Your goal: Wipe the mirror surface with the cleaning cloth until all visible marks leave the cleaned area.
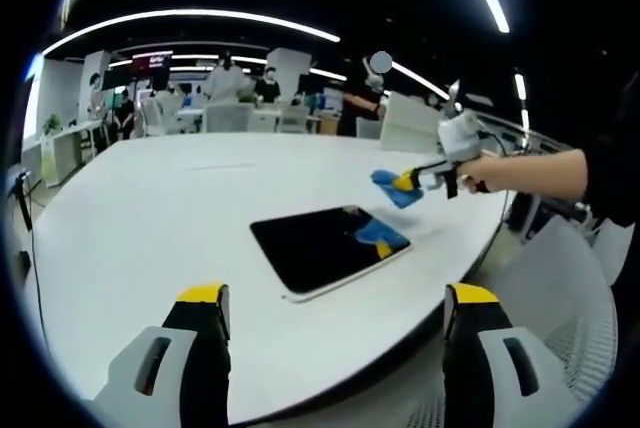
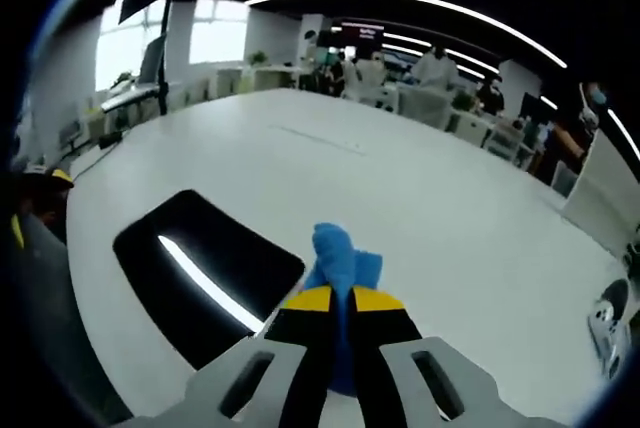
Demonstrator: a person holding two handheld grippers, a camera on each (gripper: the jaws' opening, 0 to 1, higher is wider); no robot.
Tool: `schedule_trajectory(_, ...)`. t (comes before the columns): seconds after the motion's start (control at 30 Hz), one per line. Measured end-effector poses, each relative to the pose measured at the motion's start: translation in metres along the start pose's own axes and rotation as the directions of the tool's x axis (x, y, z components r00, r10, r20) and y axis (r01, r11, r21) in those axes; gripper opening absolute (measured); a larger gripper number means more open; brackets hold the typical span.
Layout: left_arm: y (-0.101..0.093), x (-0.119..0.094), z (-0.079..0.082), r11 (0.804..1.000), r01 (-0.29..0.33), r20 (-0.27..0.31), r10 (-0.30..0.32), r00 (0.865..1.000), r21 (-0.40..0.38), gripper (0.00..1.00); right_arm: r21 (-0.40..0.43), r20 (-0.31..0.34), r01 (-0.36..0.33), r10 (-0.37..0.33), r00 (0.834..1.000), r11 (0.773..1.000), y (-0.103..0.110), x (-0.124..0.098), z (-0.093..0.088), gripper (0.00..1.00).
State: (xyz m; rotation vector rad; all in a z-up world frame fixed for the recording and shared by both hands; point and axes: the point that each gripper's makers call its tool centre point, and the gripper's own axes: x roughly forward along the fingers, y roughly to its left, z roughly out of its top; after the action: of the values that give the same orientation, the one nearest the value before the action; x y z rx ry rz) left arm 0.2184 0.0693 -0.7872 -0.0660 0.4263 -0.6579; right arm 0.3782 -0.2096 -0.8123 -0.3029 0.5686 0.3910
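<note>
A dark rectangular mirror (image 1: 322, 247) with a white rim lies flat on the white table (image 1: 180, 198); in the right gripper view the mirror (image 2: 200, 273) reflects a ceiling light strip. My right gripper (image 1: 405, 184) hovers just past the mirror's far right corner, shut on a blue cleaning cloth (image 1: 392, 188). The cloth's blue reflection shows in the mirror's right corner. In the right gripper view the cloth (image 2: 342, 268) sticks up between the closed yellow-tipped jaws of the right gripper (image 2: 342, 300). My left gripper (image 1: 335, 300) stands open near the table's front edge, nothing between its jaws.
A person's hand and sleeve (image 1: 545, 173) hold the right gripper. White chairs (image 1: 410, 123) and several people (image 1: 230, 78) stand beyond the table's far edge. A mesh chair (image 1: 560, 298) sits at the table's near right edge.
</note>
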Motion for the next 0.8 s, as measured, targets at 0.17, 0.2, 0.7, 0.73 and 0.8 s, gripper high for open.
schedule_trajectory(0.17, 0.001, 0.000, -0.001, 1.000, -0.001, -0.005, 0.001, 1.000, 0.000, 0.88, 0.014, -0.022, -0.009, 0.009, 1.000, 1.000, 0.004, 0.002, -0.015, 0.00)
schedule_trajectory(0.2, 0.000, 0.000, -0.001, 1.000, -0.001, -0.006, 0.001, 1.000, 0.000, 0.88, 0.018, -0.025, -0.010, 0.010, 1.000, 1.000, 0.004, 0.002, -0.017, 0.00)
schedule_trajectory(0.7, 0.000, 0.000, -0.002, 1.000, -0.002, -0.013, 0.002, 1.000, 0.003, 0.88, 0.019, -0.070, -0.045, 0.047, 0.996, 0.999, 0.017, 0.006, -0.042, 0.01)
schedule_trajectory(0.73, -0.001, 0.000, -0.002, 1.000, 0.000, -0.013, 0.000, 1.000, 0.003, 0.88, 0.020, -0.072, -0.047, 0.048, 0.996, 0.999, 0.018, 0.006, -0.044, 0.01)
schedule_trajectory(0.8, -0.001, 0.000, -0.002, 1.000, 0.002, -0.014, -0.002, 1.000, 0.003, 0.88, 0.020, -0.078, -0.058, 0.059, 0.995, 0.998, 0.021, 0.007, -0.046, 0.01)
